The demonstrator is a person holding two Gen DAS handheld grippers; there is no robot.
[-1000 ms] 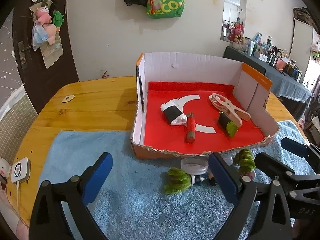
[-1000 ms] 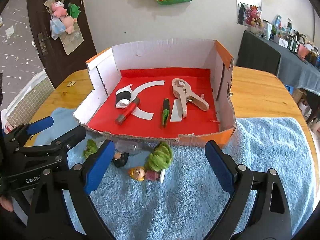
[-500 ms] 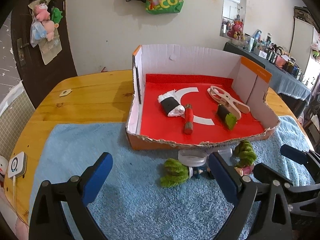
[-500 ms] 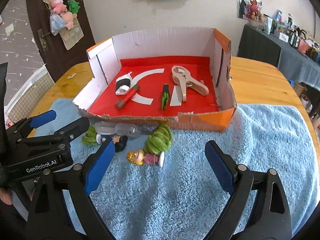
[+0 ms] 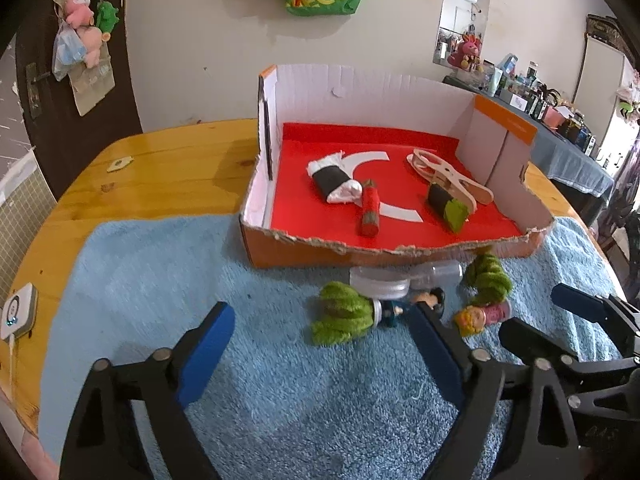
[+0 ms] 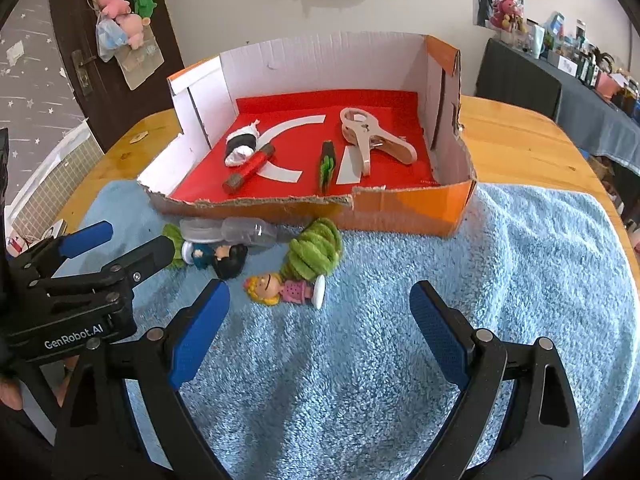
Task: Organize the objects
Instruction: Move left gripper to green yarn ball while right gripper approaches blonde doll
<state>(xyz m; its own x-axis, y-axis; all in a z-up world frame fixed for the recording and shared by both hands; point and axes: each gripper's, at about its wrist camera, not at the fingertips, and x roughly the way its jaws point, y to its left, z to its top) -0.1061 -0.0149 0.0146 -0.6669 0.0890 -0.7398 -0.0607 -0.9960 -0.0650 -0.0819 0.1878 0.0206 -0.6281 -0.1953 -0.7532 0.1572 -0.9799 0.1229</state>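
Ahead and slightly right of left tool (image 5: pixel 320 344): dark-haired figurine (image 5: pixel 394 308) on blue towel (image 5: pixel 160 280), long axis crosswise, green tuft pointing left. Left tool spread, jaws just been closing, nothing between them. Right tool (image 6: pixel 316 316) spread, empty, nearer to blonde figurine (image 6: pixel 280 288), also lying crosswise just ahead. Clear plastic bottle (image 6: pixel 232 232) against the box front. Cardboard box (image 6: pixel 400 204) on wooden surface (image 6: pixel 520 140): holds black-and-white roll (image 6: pixel 241 146), red tube (image 6: pixel 250 168), green clip (image 6: pixel 326 164), beige spring clamp (image 6: pixel 368 136).
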